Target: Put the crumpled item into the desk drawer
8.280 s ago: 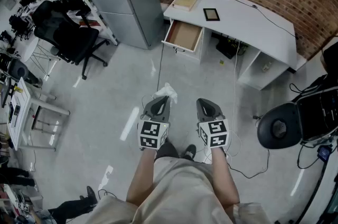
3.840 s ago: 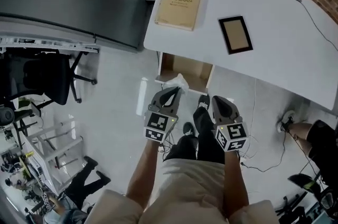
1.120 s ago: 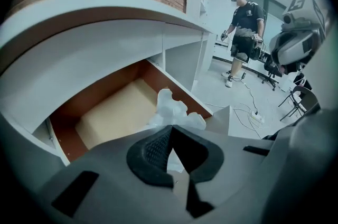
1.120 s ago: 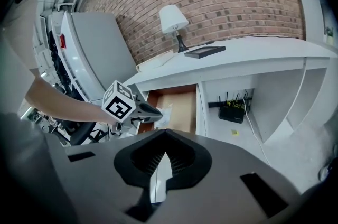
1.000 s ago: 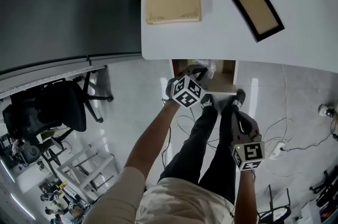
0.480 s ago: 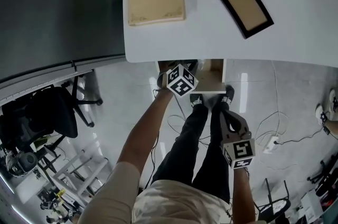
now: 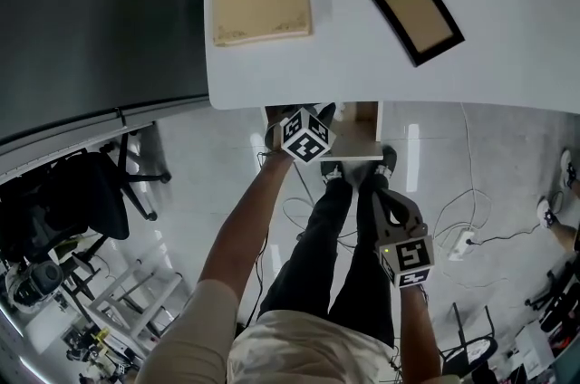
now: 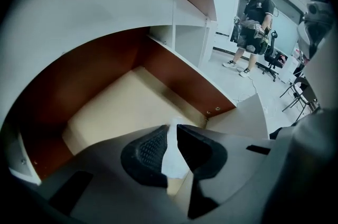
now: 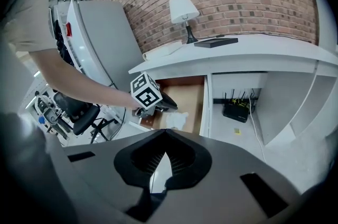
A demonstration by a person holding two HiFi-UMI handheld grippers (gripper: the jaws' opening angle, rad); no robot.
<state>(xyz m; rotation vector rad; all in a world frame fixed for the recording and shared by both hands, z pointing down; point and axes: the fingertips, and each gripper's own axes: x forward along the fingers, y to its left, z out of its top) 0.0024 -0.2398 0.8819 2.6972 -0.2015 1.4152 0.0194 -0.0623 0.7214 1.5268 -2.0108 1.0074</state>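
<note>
Since the drawer (image 8: 119, 106) stands open under the counter (image 7: 362, 38), my left hand-held gripper (image 8: 171, 132) holds the crumpled paper (image 8: 173, 158) clamped over its floor, ready for release. My right hand-held gripper (image 9: 165, 139): closed, empty, kept clear.

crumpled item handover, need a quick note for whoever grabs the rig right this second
Left gripper: shut on the crumpled item, reaching into the open drawer under the white desk.
Right gripper: shut, empty, held back from the desk near the person's legs.
Done: the item is over the drawer's bare floor, gripped. I cannot tell whether it touches the floor.
Left: open the left gripper to release the item, then draw that gripper out. The drawer stands open.
</note>
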